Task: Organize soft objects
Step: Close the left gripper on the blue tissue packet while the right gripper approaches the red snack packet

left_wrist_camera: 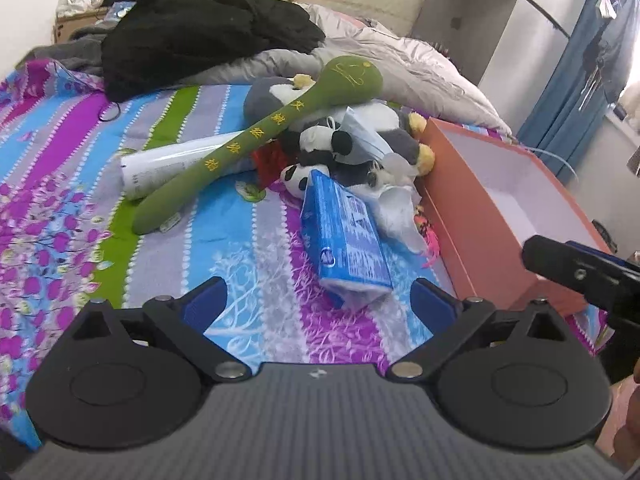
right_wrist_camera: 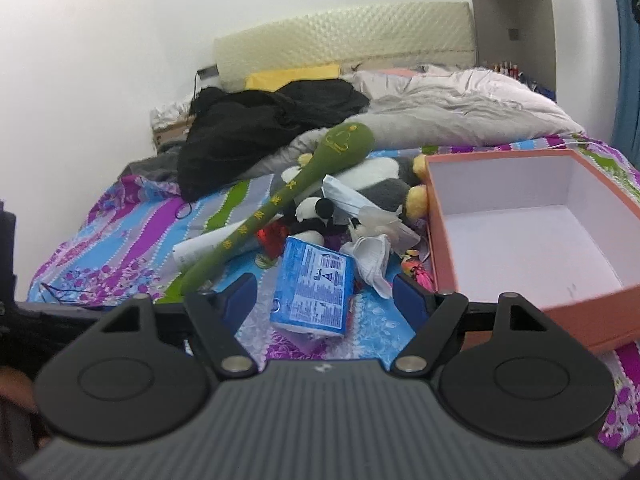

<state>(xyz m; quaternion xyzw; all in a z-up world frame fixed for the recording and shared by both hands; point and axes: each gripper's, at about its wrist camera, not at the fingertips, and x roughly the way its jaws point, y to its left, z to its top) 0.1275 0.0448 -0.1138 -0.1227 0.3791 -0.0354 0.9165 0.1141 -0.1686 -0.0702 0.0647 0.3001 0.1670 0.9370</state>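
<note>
A blue tissue pack point(left_wrist_camera: 344, 236) point(right_wrist_camera: 312, 288) lies on the striped bedsheet, in front of a heap of soft toys. The heap holds a long green plush stick point(left_wrist_camera: 256, 140) point(right_wrist_camera: 280, 208), a panda plush point(left_wrist_camera: 320, 140) point(right_wrist_camera: 316, 208), a grey plush and a face mask point(left_wrist_camera: 364, 136) point(right_wrist_camera: 348, 196). My left gripper point(left_wrist_camera: 320, 300) is open, its fingertips on either side of the pack's near end without touching it. My right gripper point(right_wrist_camera: 324, 294) is open too, with the pack showing between its blue pads, neither pressing on it.
An open orange box point(left_wrist_camera: 448, 208) point(right_wrist_camera: 436, 240) with a white inside stands right of the heap. A white roll point(left_wrist_camera: 160, 168) lies under the green stick. A black garment point(left_wrist_camera: 200, 28) and a grey duvet point(left_wrist_camera: 400, 64) cover the far bed.
</note>
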